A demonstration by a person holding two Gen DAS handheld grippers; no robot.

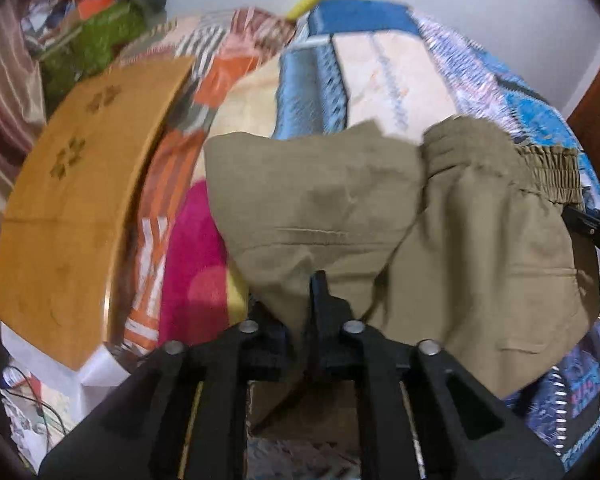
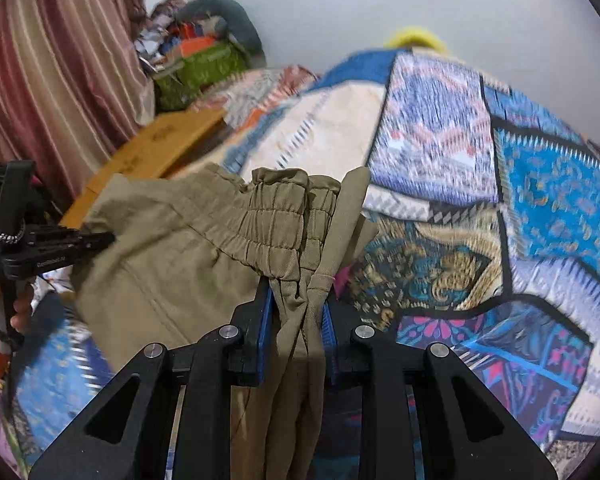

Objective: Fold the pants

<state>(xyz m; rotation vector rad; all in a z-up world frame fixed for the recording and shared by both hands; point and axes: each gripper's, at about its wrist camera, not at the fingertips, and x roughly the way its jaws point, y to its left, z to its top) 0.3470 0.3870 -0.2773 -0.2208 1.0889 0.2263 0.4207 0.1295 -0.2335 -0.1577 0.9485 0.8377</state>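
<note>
Khaki pants [image 1: 340,208] lie spread over a patchwork quilt [image 1: 400,80] on a bed, elastic waistband to the right. My left gripper [image 1: 300,312] has its jaws a little apart. A thin fold of pant cloth hangs loosely between them and hides the left finger. From the right wrist view, the left gripper [image 2: 104,238] meets the pants [image 2: 172,248] at their left edge, with a person's hand [image 2: 20,308] on its handle. My right gripper [image 2: 298,312] is shut on the bunched waistband. Its tip [image 1: 592,228] shows at the pants' right edge.
An orange-brown flat board [image 1: 80,200] lies on the bed left of the pants. Behind it sits a pile of bags and clothes with a green bag [image 1: 96,40]. A striped curtain [image 2: 52,60] hangs at the left, and the quilt [image 2: 540,200] stretches right.
</note>
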